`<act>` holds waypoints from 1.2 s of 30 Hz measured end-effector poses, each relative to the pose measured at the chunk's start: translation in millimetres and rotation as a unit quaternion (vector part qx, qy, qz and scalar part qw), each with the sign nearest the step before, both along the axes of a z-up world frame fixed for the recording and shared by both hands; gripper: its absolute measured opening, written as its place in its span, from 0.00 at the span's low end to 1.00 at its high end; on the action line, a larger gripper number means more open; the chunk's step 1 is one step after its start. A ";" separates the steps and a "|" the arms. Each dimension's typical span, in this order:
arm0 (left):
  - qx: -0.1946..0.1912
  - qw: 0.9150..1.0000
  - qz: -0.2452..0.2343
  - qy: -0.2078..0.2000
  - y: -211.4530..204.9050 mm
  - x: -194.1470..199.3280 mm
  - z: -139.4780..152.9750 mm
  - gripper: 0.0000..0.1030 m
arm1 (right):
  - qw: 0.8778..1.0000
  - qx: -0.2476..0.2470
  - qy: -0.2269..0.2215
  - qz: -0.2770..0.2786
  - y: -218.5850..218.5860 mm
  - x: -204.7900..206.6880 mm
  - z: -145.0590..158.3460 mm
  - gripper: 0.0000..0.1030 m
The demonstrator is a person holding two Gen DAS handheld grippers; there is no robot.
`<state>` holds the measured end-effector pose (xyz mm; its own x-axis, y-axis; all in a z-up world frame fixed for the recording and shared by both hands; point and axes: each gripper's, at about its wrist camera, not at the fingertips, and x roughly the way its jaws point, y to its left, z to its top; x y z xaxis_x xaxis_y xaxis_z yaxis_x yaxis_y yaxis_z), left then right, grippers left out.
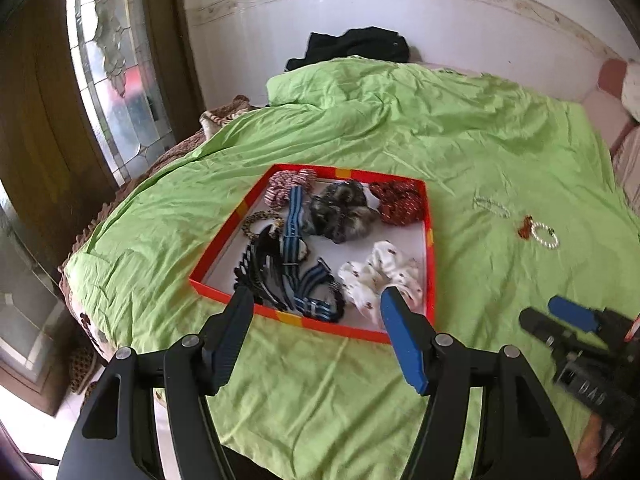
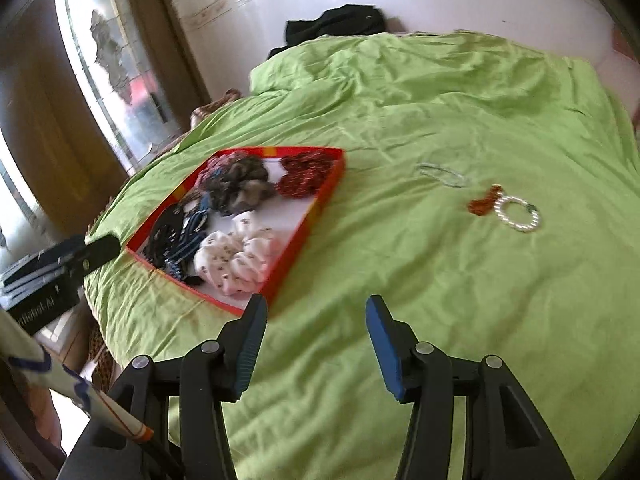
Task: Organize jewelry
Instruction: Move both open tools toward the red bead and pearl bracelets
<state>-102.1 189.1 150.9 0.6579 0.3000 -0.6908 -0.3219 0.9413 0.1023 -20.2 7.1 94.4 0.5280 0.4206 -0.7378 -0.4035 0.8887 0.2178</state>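
Observation:
A red-rimmed tray (image 1: 430, 236) (image 2: 316, 206) lies on the green bedspread, holding scrunchies, striped bands and black hair clips. To its right on the spread lie a pearl bracelet (image 1: 545, 236) (image 2: 517, 213), a small red-brown piece (image 1: 525, 227) (image 2: 484, 201) touching it, and a thin clear bracelet (image 1: 492, 207) (image 2: 442, 174). My left gripper (image 1: 316, 304) is open and empty above the tray's near edge. My right gripper (image 2: 316, 312) is open and empty over the spread, right of the tray's near corner; it also shows in the left wrist view (image 1: 560, 316).
The green bedspread (image 1: 400, 128) (image 2: 440, 280) covers the bed. A black garment (image 1: 356, 46) (image 2: 332, 24) lies at the far end by the white wall. A glass door (image 1: 116, 76) stands to the left. The bed's edge drops off at the left.

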 end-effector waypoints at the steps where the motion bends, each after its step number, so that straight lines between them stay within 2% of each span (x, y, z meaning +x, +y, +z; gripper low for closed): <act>1: 0.002 1.000 -0.003 0.002 -3.5 0.4 -0.4 0.63 | 1.000 0.001 0.000 -0.008 -8.3 0.6 -0.2 0.56; 15: 0.033 0.997 -0.052 0.037 -51.0 19.7 -12.8 0.64 | 0.996 -0.010 0.006 -0.083 -94.1 18.9 -6.6 0.56; 23: 0.036 0.995 -0.077 0.060 -72.7 43.2 -27.8 0.64 | 0.991 0.001 0.032 -0.128 -140.1 39.8 -22.4 0.56; 31: 0.019 0.990 -0.119 0.074 -94.3 91.5 -38.4 0.64 | 0.982 0.001 0.057 -0.181 -184.7 78.2 -42.7 0.56; 36: 0.017 0.985 -0.157 0.066 -113.7 137.2 -43.7 0.64 | 0.981 0.002 0.054 -0.184 -188.4 114.1 -47.1 0.56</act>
